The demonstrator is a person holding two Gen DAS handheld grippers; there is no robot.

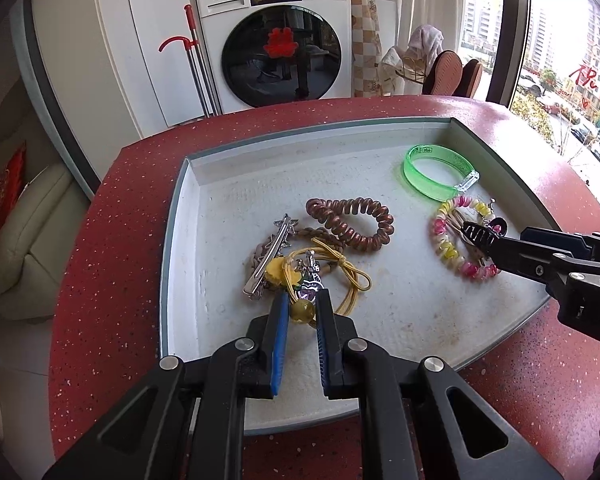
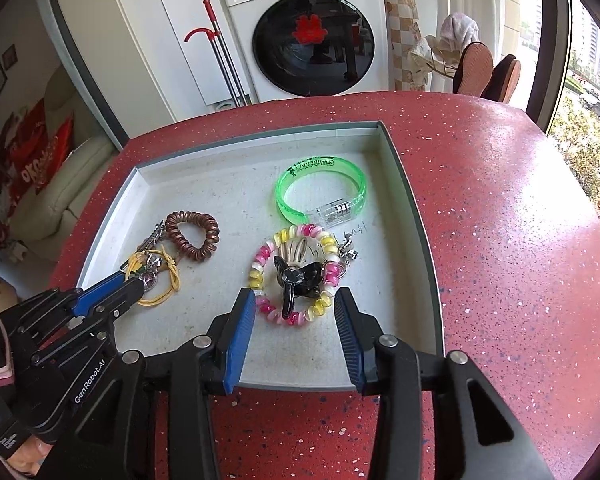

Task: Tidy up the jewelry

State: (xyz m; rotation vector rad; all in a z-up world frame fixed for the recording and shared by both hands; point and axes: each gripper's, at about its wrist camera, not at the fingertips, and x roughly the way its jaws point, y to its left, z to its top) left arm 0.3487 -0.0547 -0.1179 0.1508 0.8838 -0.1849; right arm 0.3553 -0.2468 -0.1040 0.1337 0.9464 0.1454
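Note:
A white tray (image 1: 172, 240) (image 2: 412, 208) on a red speckled table holds the jewelry. My left gripper (image 1: 302, 298) (image 2: 134, 286) is shut on a yellow bead charm (image 1: 302, 312) tangled with a yellow elastic tie (image 1: 354, 276) and a silver star clip (image 1: 268, 252). My right gripper (image 2: 294, 300) (image 1: 500, 254) is open. A black claw clip (image 2: 296, 280) (image 1: 476, 236) lies just ahead of its blue pads (image 2: 240, 332), untouched, on a pink and yellow spiral hair tie (image 2: 260, 268) (image 1: 444, 240).
A green translucent bangle (image 1: 420, 182) (image 2: 320, 162) lies at the tray's far right. A brown spiral hair tie (image 1: 340, 232) (image 2: 210, 236) sits mid-tray. The table edge (image 1: 112, 160) is just beyond the tray, with a washing machine (image 1: 280, 40) behind.

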